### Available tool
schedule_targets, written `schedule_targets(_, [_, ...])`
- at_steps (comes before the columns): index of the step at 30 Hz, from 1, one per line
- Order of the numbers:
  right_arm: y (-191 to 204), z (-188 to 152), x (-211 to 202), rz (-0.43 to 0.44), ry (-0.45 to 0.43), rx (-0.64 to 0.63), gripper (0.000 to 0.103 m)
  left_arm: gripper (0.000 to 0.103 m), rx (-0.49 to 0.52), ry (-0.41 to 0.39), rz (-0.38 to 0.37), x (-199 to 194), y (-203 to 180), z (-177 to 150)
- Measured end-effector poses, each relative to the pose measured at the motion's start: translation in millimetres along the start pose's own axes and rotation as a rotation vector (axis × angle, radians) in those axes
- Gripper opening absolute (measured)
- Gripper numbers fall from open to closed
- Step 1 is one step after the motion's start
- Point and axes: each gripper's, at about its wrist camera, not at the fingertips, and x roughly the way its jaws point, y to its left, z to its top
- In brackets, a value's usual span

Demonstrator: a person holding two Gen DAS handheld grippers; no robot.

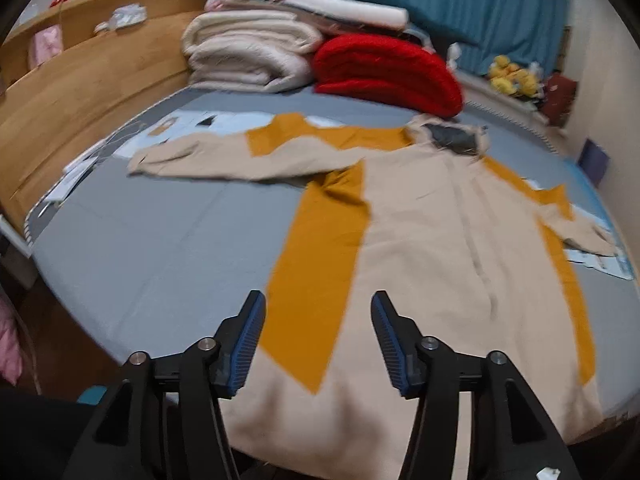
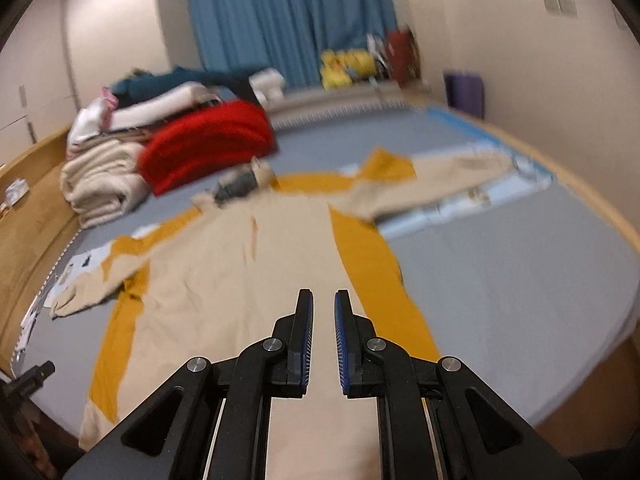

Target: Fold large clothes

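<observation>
Left wrist view looks down over a grey bed (image 1: 140, 248) on which a large beige and mustard garment (image 1: 432, 248) lies spread flat, its body running from the near edge toward a dark-lined collar (image 1: 452, 136) at the far end. One sleeve (image 1: 224, 156) stretches out to the left, the other (image 1: 576, 224) to the right. The left gripper (image 1: 318, 308) hovers above the hem with its jaws parted and nothing between them, the blue pads clear of the cloth.

Right wrist view shows the same garment (image 2: 224, 280) from the other side of the hem. The right gripper (image 2: 324, 304) hangs over the beige middle panel with its jaws drawn close, only a narrow slot left between the pads and no cloth in it.

At the head of the bed sit a red blanket (image 1: 384, 72) and a stack of cream bedding (image 1: 248, 56), with a wooden headboard (image 1: 80, 92) to the left and a blue curtain (image 1: 472, 12) behind. Yellow plush toys (image 2: 346, 65) rest on the ledge by the curtain. Papers or printed patches lie near the sleeves, yet motion blur makes any writing on them unreadable, and no brand or label can be made out anywhere.
</observation>
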Motion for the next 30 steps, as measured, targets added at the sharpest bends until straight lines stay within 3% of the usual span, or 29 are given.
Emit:
schedule_targets(4, [20.6,0.6,7.7,-0.002,0.014,-0.091,0.015,0.056,0.095,-0.048,0.004,9.2,-20.9,-6.4])
schedule_targets(7, [30.1,-6.5,17.5,-0.019,0.034,-0.135,0.038,0.056,0.139,-0.063,0.024,18.5,-26.9,-15.3])
schedule_targets(9, [32.3,-9.8,23.5,-0.005,0.04,-0.141,0.059,0.054,0.093,-0.069,-0.013,15.3,-27.7,-10.7])
schedule_targets(15, [37.3,-16.0,40.2,-0.033,0.083,-0.19,0.06,0.054,0.106,-0.168,-0.046,-0.2,-43.9,17.6])
schedule_targets(20, [34.9,-10.3,46.1,-0.059,0.15,-0.188,0.06,0.054,0.142,-0.224,-0.096,3.6,-72.8,82.0])
schedule_targets(25, [39.6,3.6,29.8,-0.077,0.132,-0.195,0.06,0.049,0.174,-0.274,-0.145,25.1,-103.5,143.9])
schedule_targets(30, [50.2,24.4,28.1,-0.1,0.111,-0.21,0.06,0.043,0.219,-0.305,-0.169,50.4,-116.3,159.6])
